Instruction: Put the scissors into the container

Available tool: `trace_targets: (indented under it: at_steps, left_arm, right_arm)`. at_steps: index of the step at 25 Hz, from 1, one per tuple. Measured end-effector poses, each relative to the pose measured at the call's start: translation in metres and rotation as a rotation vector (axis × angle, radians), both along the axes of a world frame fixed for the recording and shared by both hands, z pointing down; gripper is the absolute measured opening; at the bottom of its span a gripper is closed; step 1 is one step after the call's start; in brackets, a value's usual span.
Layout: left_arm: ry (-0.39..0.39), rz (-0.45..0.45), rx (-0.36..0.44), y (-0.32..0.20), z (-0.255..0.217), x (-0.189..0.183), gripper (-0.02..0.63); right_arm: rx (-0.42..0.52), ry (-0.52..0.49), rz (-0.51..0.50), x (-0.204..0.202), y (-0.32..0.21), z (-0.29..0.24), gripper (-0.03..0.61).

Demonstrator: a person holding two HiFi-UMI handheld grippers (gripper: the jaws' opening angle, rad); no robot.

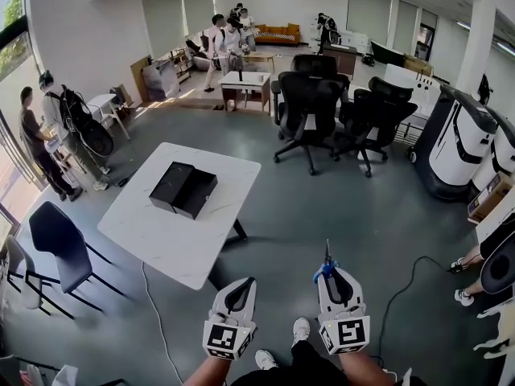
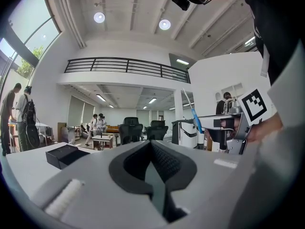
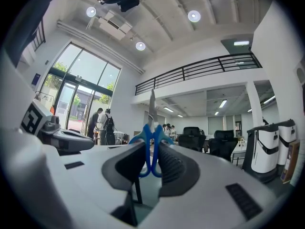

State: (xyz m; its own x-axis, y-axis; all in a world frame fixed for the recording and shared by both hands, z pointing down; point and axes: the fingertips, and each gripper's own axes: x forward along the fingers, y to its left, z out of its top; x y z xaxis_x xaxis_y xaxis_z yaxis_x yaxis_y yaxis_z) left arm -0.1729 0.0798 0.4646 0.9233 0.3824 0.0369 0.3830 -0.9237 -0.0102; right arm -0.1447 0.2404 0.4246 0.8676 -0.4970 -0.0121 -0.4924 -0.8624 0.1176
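Fingers (image 3: 174,168) of right gripper (image 1: 335,280) clamp blue-handled steel scissors (image 3: 151,147); left gripper (image 1: 240,285) fingers together, empty. Carrying step; next probably reach black open container (image 1: 183,190) on white counter (image 1: 161,236).

Grippers, two: left gripper (image 1: 240,289), right gripper (image 1: 335,277). Scissors (image 1: 325,268), one pair, blue handles. Black container (image 1: 183,189), one. White table (image 1: 153,236) near front, one; smaller tables farther back, count unclear. Black office chairs (image 1: 306,103), at least three in cluster. Plain black side chair (image 1: 56,244) at left, one. People (image 1: 32,139) by window, two; group at far end, about four, exact count unclear. Large white machines (image 1: 460,139) at right, two. Orange sofa (image 1: 278,33), one.
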Motion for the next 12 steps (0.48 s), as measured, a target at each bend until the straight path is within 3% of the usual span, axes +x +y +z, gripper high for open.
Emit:
trace_targets:
  at_steps: [12]
  left_arm:
    - [-0.026, -0.020, -0.004, 0.033, 0.004, 0.068, 0.009]
  right_arm:
    - [-0.009, -0.015, -0.021, 0.071, 0.027, 0.009, 0.092]
